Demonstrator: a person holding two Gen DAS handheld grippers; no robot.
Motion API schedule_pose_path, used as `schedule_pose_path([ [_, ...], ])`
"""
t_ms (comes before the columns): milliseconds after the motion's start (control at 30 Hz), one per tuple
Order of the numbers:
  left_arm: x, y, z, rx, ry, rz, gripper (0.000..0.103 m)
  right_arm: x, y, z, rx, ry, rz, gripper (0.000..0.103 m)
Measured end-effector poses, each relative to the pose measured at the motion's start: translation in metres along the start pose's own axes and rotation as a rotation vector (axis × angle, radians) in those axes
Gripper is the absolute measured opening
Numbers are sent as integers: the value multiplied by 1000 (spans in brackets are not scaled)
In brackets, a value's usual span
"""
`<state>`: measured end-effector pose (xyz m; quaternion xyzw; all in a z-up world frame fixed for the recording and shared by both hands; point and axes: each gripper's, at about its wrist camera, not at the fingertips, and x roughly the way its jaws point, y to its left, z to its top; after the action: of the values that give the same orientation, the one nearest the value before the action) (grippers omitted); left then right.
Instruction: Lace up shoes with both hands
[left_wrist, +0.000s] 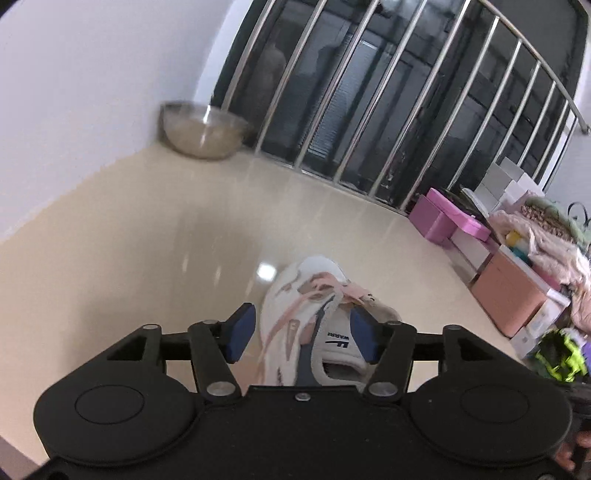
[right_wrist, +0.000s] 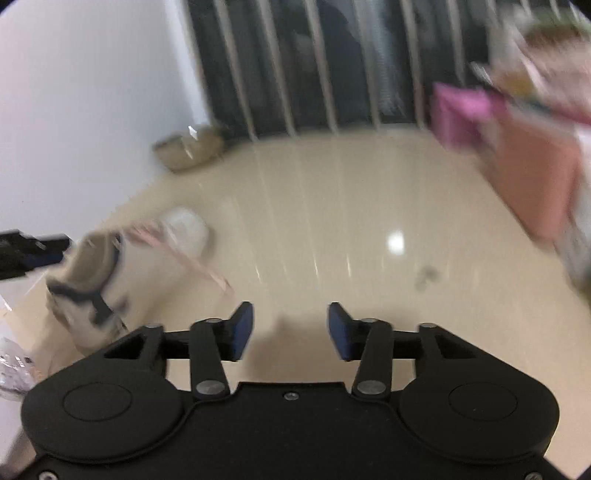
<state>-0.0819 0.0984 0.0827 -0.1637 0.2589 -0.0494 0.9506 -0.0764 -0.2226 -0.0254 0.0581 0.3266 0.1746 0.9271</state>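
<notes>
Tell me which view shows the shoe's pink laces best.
The left wrist view: the pink laces lie fairly sharp across the shoe, just ahead of the camera. The right wrist view shows only a blurred pink strand at far left.

A glossy cream floor (left_wrist: 147, 258) fills the room, with a bright light spot (left_wrist: 266, 270) reflected on it. A white wall (left_wrist: 92, 92) stands on the left. Far ahead, a dark window (left_wrist: 388, 92) sits behind steel bars (left_wrist: 402, 110). A steel bowl (left_wrist: 202, 130) rests in the far left corner. On the right, pink boxes (left_wrist: 443, 218), white boxes (left_wrist: 506, 184) and heaped cloth (left_wrist: 546, 240) line the floor's edge.
</notes>
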Motion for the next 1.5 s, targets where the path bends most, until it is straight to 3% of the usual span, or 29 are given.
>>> schedule_pose_path([
  [67,-3,-6,1,25,-14,17,56,-4,-6,-14,-14,43,34,44],
  [133,-7,-13,3,61,-28,30,58,5,1,-19,-85,82,-11,42],
  [233,-10,-24,4,135,-40,54,62,25,0,-9,21,113,-8,43],
  [300,-13,-30,2,174,-46,71,62,38,13,-2,14,114,29,47],
  [400,-14,-33,-2,193,-38,73,62,62,37,-3,-45,150,-57,47],
  [433,-14,-33,-4,196,-37,77,62,67,42,-4,-54,137,-81,43],
  [467,-14,-31,-4,195,-36,81,62,69,44,-4,-68,127,-115,17],
  [500,-14,-30,-4,192,-36,84,62,71,47,-4,-84,116,-150,0],
  [600,-14,-23,-4,162,-31,77,62,68,43,-4,-94,73,-78,0],
  [633,-15,-20,-3,145,-32,66,62,55,40,-1,-122,-3,-30,0],
  [700,-18,-14,1,65,-30,-76,62,20,46,2,-262,-185,94,0],
  [800,-19,-4,7,-101,-37,-356,62,-26,72,-1,-464,-364,274,0],
  [867,-14,1,9,-208,-37,-517,62,-40,85,-2,-518,-393,337,0],
  [967,0,0,9,-305,28,-617,62,-48,97,-3,-547,-404,389,0],
  [1033,7,-2,7,-330,63,-628,56,-51,103,-5,-547,-406,424,0],
  [1067,10,-2,6,-349,67,-629,48,-50,105,-5,-553,-400,433,0],
  [1100,13,0,5,-371,83,-642,20,-49,106,-6,-560,-393,441,0],
  [1133,17,1,3,-393,108,-645,5,-47,106,-6,-558,-389,439,0],
  [1367,21,10,0,-470,97,-615,2,-35,103,-1,-511,-373,431,3],
  [1467,20,12,3,-482,88,-610,2,-30,100,3,-466,-347,444,27],
  [1500,20,11,4,-481,86,-607,2,-27,98,6,-452,-337,450,28],
])
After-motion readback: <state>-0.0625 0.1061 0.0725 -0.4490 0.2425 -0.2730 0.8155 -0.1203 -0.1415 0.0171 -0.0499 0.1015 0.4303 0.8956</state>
